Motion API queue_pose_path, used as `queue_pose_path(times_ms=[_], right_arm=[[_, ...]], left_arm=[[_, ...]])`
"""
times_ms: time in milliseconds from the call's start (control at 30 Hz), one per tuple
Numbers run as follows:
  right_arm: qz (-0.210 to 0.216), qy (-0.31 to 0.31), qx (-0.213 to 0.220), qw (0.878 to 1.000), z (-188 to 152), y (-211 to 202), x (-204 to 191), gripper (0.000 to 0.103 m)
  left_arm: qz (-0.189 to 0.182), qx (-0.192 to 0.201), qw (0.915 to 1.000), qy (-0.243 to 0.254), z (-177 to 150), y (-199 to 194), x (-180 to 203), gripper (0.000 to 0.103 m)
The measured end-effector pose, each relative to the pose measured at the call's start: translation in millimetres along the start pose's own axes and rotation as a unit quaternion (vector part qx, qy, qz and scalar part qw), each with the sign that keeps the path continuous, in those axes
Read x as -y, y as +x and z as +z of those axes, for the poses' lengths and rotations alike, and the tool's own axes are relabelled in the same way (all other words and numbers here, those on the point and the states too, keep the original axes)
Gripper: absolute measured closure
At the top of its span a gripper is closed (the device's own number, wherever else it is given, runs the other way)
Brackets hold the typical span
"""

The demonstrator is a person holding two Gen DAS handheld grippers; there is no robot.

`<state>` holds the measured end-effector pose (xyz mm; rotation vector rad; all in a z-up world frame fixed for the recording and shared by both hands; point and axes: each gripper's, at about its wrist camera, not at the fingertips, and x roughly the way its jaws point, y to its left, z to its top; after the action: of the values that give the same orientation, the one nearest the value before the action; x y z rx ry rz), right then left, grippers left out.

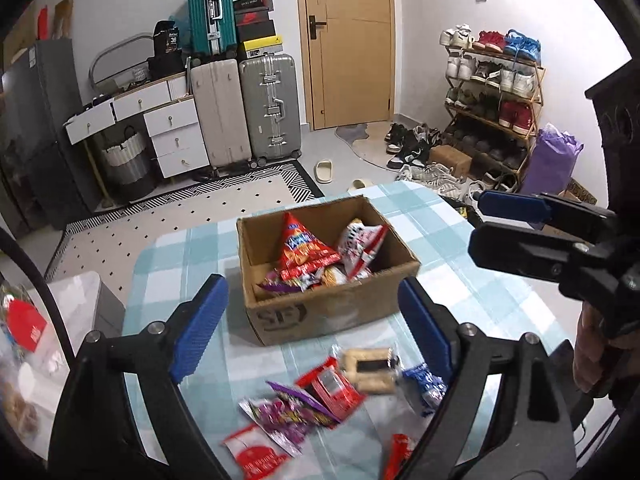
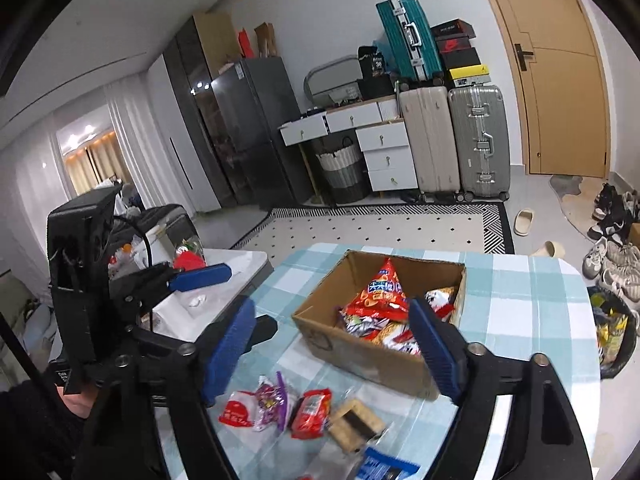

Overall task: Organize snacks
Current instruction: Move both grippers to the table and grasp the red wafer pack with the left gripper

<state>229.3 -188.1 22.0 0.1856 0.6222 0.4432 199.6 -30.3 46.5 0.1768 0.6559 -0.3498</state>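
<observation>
You stand at a table covered in a pale blue and white checked cloth. Its far edge curves just behind an open cardboard box, and bare cloth lies to the right of the box. Beyond the far edge the floor opens onto a patterned rug, with suitcases and a wooden door along the back wall.

The box sits near the table's middle, holding several snack packets, among them a tall red triangular bag. More loose snacks lie on the cloth in front of the box, close to you.

Your left gripper is spread wide with nothing between its blue pads, above the loose snacks and near the box's front wall. Your right gripper is also spread wide and empty, over the box's near corner, with the loose snacks just below it.
</observation>
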Motion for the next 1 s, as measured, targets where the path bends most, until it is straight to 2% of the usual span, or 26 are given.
queue_pose_path(times_ms=[267,367,467,567,800,867,1000], right_arm=[[0.014,0.020,0.001,1.000,-31,-27,-8,0.018],[0.026,0.042,0.016,0.999,-46,-41,-10,0.018],[0.023,0.053,0.032,0.998,-61,-54,-13,0.018],[0.012,0.055,0.047,0.997,-74,-66,-17,0.014],[-0.004,0.071,0.068,0.995,-111,-85,-19,0.009],[-0.003,0.078,0.068,0.995,-122,-88,-18,0.009],[-0.017,0.072,0.060,0.995,-141,-88,-18,0.006]], left_arm=[[-0.015,0.008,0.9993,-0.033,-34,-29,9,0.014],[-0.021,0.008,0.9989,-0.040,-48,-33,12,0.010],[-0.025,0.012,0.9984,-0.048,-60,-40,14,0.001],[-0.032,0.013,0.9983,-0.047,-73,-43,19,0.001],[-0.064,-0.026,0.9968,-0.041,-109,-25,32,0.001],[-0.082,-0.042,0.9949,-0.040,-126,-15,34,0.001],[-0.097,-0.077,0.9920,-0.028,-151,6,44,0.001]])
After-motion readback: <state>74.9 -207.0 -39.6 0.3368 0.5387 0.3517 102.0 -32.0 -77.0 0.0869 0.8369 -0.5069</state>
